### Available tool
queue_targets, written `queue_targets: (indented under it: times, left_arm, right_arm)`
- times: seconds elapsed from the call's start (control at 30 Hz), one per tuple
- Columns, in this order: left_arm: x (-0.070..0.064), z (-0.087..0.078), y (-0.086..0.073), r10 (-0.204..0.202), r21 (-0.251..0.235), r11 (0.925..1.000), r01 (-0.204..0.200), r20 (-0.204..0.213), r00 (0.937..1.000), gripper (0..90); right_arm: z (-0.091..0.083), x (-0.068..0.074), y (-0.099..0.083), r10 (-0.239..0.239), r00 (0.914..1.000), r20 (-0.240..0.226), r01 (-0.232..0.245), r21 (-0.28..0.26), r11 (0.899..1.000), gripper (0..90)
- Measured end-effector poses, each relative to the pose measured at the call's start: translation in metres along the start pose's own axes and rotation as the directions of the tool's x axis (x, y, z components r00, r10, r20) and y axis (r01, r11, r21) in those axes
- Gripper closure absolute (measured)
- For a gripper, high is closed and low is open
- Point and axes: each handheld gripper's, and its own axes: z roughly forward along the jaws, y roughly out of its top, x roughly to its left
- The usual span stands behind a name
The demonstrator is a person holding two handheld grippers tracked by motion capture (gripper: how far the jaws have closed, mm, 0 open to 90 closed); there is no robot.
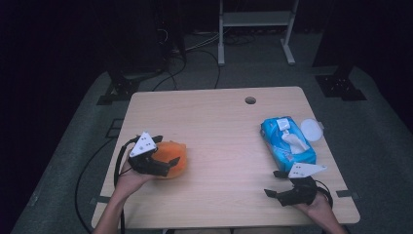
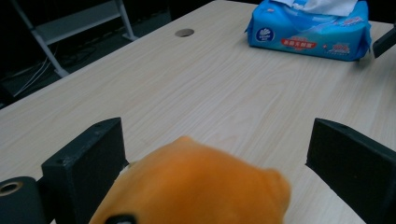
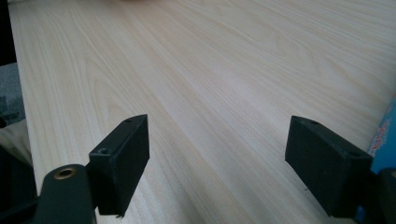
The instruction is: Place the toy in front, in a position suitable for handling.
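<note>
On the left side of the table [image 1: 219, 146], near its front edge, lies an orange toy [image 1: 173, 158]. The left gripper [image 1: 165, 165] sits over it with its jaws spread wide, one on each side of the toy. In the left gripper view the toy [image 2: 196, 186] fills the gap between the jaws, but its lower part is cut off by the frame and its surface is blurred. Whether either jaw touches it is hard to tell; a sliver of table shows beside the far jaw.

The right gripper [image 1: 277, 184] hovers near the front right corner, jaws wide apart with nothing between them but bare wood. Just beyond it lies a blue tissue pack [image 1: 287, 142], a white tissue sticking up from its top. In the right gripper view a blue strip of the pack [image 3: 385, 135] shows at the edge. A white round lid [image 1: 311, 129] sits beside the pack, partly hidden behind it.
</note>
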Motion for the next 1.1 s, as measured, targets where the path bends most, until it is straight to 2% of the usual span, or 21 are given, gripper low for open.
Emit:
queue_targets:
  times: [0.03,0.07,0.1,0.17,0.27,0.37,0.53,0.57,0.73,0.83,0.9,0.93,1.03,1.1]
  left_arm:
    - [0.006,-0.002,-0.004,-0.012,0.0,0.9999,0.012,0.0,0.9999,4.2]
    - [0.006,-0.002,-0.004,-0.012,0.0,0.9999,0.012,0.0,0.9999,4.2]
    - [0.01,-0.003,-0.007,-0.011,0.023,0.9997,0.011,0.002,0.9999,4.1]
    - [0.013,-0.003,-0.01,-0.007,0.033,0.9994,0.007,0.008,0.9999,4.1]
    - [0.022,0.0,-0.016,-0.025,0.072,0.9971,0.024,0.016,0.9996,3.8]
    - [0.028,0.003,-0.02,-0.04,0.107,0.9935,0.039,0.006,0.9992,3.0]
    - [0.033,0.009,-0.029,-0.077,0.127,0.9893,0.072,0.033,0.9965,2.8]
    - [0.035,0.011,-0.034,-0.104,0.126,0.9875,0.095,0.061,0.9928,2.0]
    - [0.036,0.011,-0.039,-0.115,0.112,0.988,0.107,0.07,0.9909,2.1]
    - [0.036,0.011,-0.042,-0.126,0.118,0.9862,0.117,0.075,0.9892,4.8]
    - [0.036,0.01,-0.043,-0.123,0.114,0.9869,0.114,0.078,0.9893,10.8]
    - [0.036,0.009,-0.044,-0.12,0.111,0.9876,0.111,0.078,0.9897,10.8]
    - [0.035,0.008,-0.044,-0.12,0.116,0.987,0.111,0.072,0.9902,21.0]
    - [0.035,0.006,-0.043,-0.117,0.125,0.9864,0.107,0.069,0.9908,24.7]
  right_arm:
    - [0.001,0.001,0.0,0.001,1.0,-0.002,-0.001,0.006,1.0,20.7]
    - [0.001,0.001,0.0,0.0,1.0,-0.003,0.0,0.007,1.0,20.7]
    - [0.002,0.001,0.0,-0.002,1.0,-0.004,0.002,0.008,1.0,20.7]
    - [0.002,0.002,0.0,-0.003,1.0,-0.005,0.003,0.009,1.0,20.7]
    - [0.002,0.002,0.001,-0.008,0.9999,-0.008,0.008,0.01,1.0,20.7]
    - [0.002,0.003,0.001,-0.009,0.9999,-0.01,0.009,0.011,1.0,20.7]
    - [0.002,0.002,0.0,-0.007,0.9999,-0.013,0.007,0.01,1.0,20.7]
    - [0.002,0.002,0.0,-0.01,0.9999,-0.014,0.01,0.012,1.0,20.8]
    - [0.004,0.003,0.001,-0.013,0.9997,-0.019,0.014,0.02,1.0,20.7]
    - [0.004,0.004,0.001,-0.017,0.9997,-0.02,0.017,0.02,1.0,20.7]
    - [0.004,0.004,0.001,-0.019,0.9996,-0.021,0.02,0.022,1.0,20.7]
    - [0.004,0.004,0.001,-0.02,0.9996,-0.022,0.02,0.022,1.0,20.7]
    - [0.004,0.005,0.001,-0.022,0.9995,-0.021,0.023,0.021,1.0,20.7]
    - [0.004,0.005,0.001,-0.023,0.9995,-0.021,0.024,0.021,0.999,20.7]
